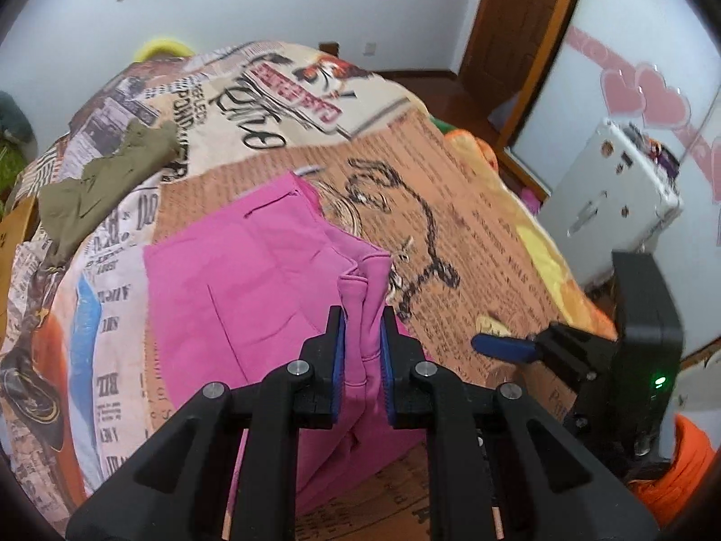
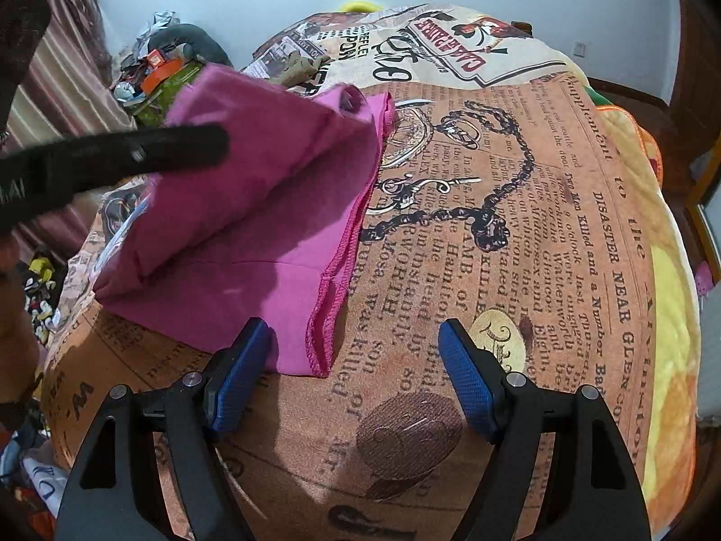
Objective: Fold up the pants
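Note:
Pink pants (image 1: 252, 279) lie partly folded on a newspaper-print bedspread (image 1: 450, 207). My left gripper (image 1: 362, 320) is shut on a bunched edge of the pink pants and lifts it off the bed. In the right wrist view the pants (image 2: 252, 207) rise at the upper left under the left gripper's dark arm (image 2: 112, 162), with a hemmed edge lying near the bed's front. My right gripper (image 2: 353, 338) is open and empty, just in front of that hemmed edge. It also shows in the left wrist view (image 1: 500, 345) at the right.
An olive garment (image 1: 108, 180) lies on the bed at the far left. A white appliance (image 1: 608, 194) and a wooden door (image 1: 518, 22) stand to the right of the bed. Clutter (image 2: 157, 72) is piled beyond the bed's left side.

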`<state>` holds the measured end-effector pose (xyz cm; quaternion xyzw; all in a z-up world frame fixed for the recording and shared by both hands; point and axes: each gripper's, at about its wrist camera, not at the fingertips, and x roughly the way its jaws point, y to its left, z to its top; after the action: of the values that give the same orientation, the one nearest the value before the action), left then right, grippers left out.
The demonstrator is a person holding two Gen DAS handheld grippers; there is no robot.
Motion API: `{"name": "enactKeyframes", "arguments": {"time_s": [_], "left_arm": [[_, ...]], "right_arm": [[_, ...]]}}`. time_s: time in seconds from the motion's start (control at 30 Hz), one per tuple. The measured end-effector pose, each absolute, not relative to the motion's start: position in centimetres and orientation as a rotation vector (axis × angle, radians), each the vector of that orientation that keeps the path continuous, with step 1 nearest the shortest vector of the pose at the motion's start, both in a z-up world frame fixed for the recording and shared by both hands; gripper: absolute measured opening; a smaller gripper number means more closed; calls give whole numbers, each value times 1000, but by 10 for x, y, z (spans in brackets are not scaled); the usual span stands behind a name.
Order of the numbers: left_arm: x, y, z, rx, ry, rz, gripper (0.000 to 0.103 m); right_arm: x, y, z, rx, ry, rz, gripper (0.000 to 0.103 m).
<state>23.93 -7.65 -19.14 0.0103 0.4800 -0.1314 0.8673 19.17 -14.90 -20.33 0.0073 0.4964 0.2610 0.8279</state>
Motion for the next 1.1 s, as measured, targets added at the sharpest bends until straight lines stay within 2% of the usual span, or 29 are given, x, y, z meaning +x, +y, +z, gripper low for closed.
{"name": "enactKeyframes", "arguments": {"time_s": [0.1,0.13,0.27,0.4,0.47,0.53,0.77,0.87,1.1], "left_arm": [[239,-82,-198,39,1038,-286,15],[239,-82,-199,43,1046,-289,20],[233,-79,-195,44,1031,-300,52],[224,-69,-184,82,991,-278,55],[221,-61,-182,94,977,-261,61],[217,-48,-183,105,976,-234,63],[205,-23,-222,167,1083,-190,64],[200,-19,-226,155,1076,-189,70],[218,8,-208,150,1032,-119,70]], "right_arm": [[192,-149,-203,14,1055,551,74],[192,-149,-203,13,1056,548,74],[190,-149,-198,3,1055,534,74],[188,-151,-189,-20,1025,510,75],[188,-153,-184,-9,1012,508,75],[188,-154,-177,3,990,508,75],[197,-142,-157,21,918,523,75],[205,-139,-161,57,922,514,75],[215,-141,-196,64,1026,466,75]]}}
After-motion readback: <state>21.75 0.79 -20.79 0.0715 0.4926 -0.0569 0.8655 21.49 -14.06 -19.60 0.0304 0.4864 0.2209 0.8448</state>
